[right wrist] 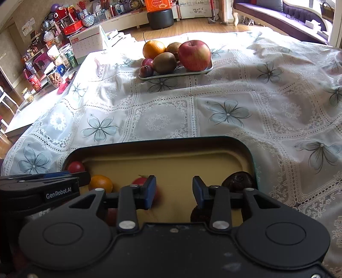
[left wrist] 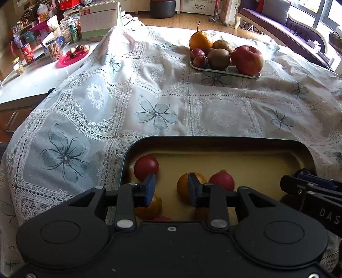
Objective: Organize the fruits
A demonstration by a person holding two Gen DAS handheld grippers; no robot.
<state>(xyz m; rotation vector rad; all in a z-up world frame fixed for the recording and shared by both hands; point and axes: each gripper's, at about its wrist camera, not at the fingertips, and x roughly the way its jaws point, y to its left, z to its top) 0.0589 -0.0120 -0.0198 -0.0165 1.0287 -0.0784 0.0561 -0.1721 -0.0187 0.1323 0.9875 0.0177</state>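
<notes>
A dark-rimmed tray with a tan floor [left wrist: 213, 142] [right wrist: 162, 144] lies near me on the lace tablecloth. It holds small red fruits [left wrist: 146, 166] [right wrist: 75, 166], oranges [left wrist: 183, 188] [right wrist: 100, 182] and dark fruits [right wrist: 238, 178]. My left gripper [left wrist: 172, 188] is open and empty above the tray's left part. My right gripper [right wrist: 174, 192] is open and empty above the tray's right part. A far white tray [left wrist: 224, 71] [right wrist: 175, 74] holds an orange [left wrist: 200, 40], kiwis [left wrist: 218, 58], plums [left wrist: 200, 61] and a big red apple [left wrist: 248, 59] [right wrist: 194, 55].
A side table on the left carries jars, cans, a pink plate [left wrist: 71, 56] and a desk calendar [left wrist: 99, 20]. A purple sofa [left wrist: 284, 23] stands at the back right. The tablecloth [left wrist: 162, 100] is wrinkled between the two trays.
</notes>
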